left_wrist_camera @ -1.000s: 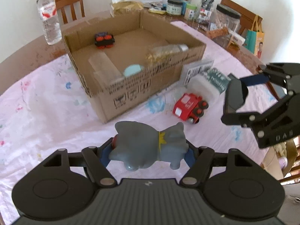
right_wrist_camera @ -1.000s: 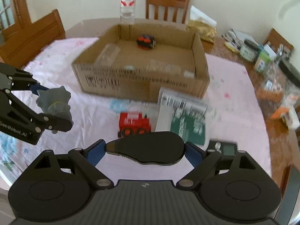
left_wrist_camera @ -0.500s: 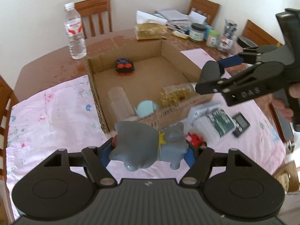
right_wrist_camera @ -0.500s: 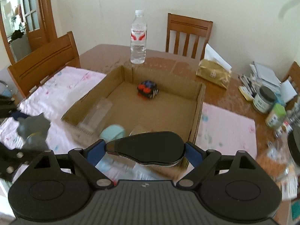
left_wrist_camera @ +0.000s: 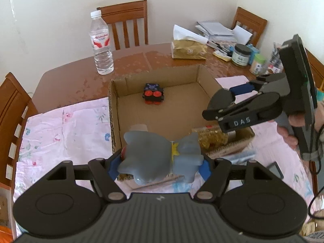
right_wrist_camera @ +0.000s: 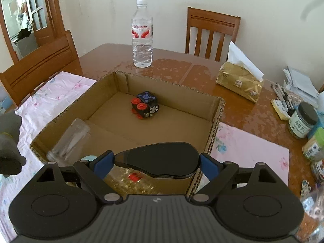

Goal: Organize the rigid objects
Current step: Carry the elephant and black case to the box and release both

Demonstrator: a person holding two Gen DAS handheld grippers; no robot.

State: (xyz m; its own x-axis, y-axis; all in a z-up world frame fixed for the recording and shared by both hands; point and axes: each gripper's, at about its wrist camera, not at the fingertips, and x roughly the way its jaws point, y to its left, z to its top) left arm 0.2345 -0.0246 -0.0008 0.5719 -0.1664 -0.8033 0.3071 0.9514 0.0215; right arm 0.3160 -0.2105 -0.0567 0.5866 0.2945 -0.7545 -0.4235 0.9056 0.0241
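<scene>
My left gripper (left_wrist_camera: 160,162) is shut on a grey toy elephant (left_wrist_camera: 149,156) with a yellow collar, held above the near wall of the open cardboard box (left_wrist_camera: 113,111). A black oval object (right_wrist_camera: 160,158) sits between the blue pads of my right gripper (right_wrist_camera: 157,162), whose jaws are opening; the pads still touch it. It hangs over the box's (right_wrist_camera: 214,131) near right corner. From the left wrist view, the right gripper (left_wrist_camera: 220,103) hovers above the box's right wall. In the box lie a black-and-red toy car (right_wrist_camera: 144,106), a clear container (right_wrist_camera: 70,139) and a gold-filled bottle (left_wrist_camera: 210,137).
A water bottle (right_wrist_camera: 141,34) stands on the wooden table behind the box. A gold tissue pack (right_wrist_camera: 239,81), jars (right_wrist_camera: 302,121) and papers crowd the far right. Chairs ring the table. A pink floral cloth (left_wrist_camera: 60,125) lies under the box. A hand (left_wrist_camera: 291,137) holds the right gripper.
Both grippers moved from above the cloth to above the box, each still carrying its object. The red toy train and the packet in front of the box have dropped out of view.
</scene>
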